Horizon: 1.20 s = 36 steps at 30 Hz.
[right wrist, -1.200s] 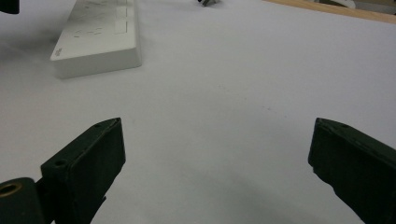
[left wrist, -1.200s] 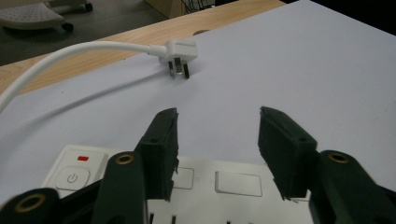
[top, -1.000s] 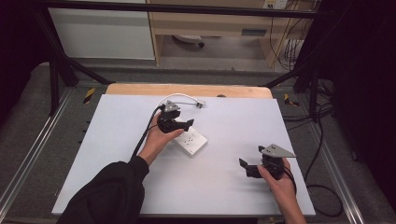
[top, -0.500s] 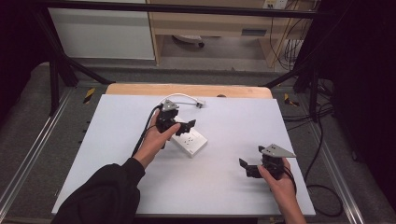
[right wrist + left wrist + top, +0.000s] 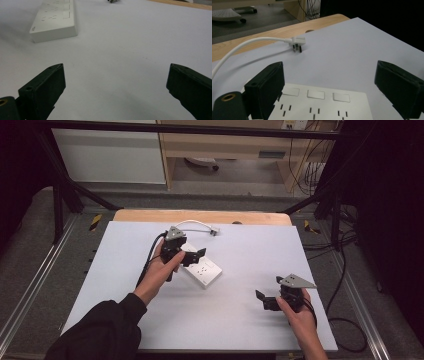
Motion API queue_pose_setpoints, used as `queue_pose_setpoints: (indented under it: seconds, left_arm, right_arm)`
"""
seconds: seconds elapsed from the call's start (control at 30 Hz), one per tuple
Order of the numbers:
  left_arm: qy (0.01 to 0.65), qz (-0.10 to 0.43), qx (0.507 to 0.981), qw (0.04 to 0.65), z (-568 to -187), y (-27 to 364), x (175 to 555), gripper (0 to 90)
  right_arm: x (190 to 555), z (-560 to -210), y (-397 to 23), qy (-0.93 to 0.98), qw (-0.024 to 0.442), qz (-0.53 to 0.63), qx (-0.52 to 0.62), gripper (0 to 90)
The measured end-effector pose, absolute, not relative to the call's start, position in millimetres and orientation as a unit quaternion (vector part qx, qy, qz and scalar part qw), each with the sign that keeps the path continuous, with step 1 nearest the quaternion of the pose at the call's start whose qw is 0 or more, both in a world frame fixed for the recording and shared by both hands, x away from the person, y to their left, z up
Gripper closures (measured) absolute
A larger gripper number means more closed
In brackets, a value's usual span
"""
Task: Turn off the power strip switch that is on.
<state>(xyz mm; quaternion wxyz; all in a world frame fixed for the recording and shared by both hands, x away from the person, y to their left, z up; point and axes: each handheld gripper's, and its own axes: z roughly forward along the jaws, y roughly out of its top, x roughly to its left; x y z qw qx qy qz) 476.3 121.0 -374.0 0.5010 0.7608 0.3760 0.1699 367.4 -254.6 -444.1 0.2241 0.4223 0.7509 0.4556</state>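
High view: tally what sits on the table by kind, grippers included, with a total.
Power strips: 1, white power strip
Plugs on a cable: 1, plug
Grippers: 2, left gripper, right gripper, both open
Total: 4

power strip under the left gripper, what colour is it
White: the rectangular plastic power strip shows best in the left gripper view.
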Motion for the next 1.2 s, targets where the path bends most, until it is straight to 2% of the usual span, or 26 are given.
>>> queue_pose_setpoints:
  seconds: [0.9,1.2]
  left_arm:
    - [0.361,0.164,0.749,0.531,-348.3,166.4,434.8,6.3]
    - [0.371,0.182,0.734,0.539,-346.6,187.4,418.0,6.3]
  right_arm:
    - [367.8,-444.4,-254.0,0.753,0.223,0.456,0.419,2.5]
    - [368.0,-444.7,-253.8,0.754,0.223,0.455,0.418,2.5]
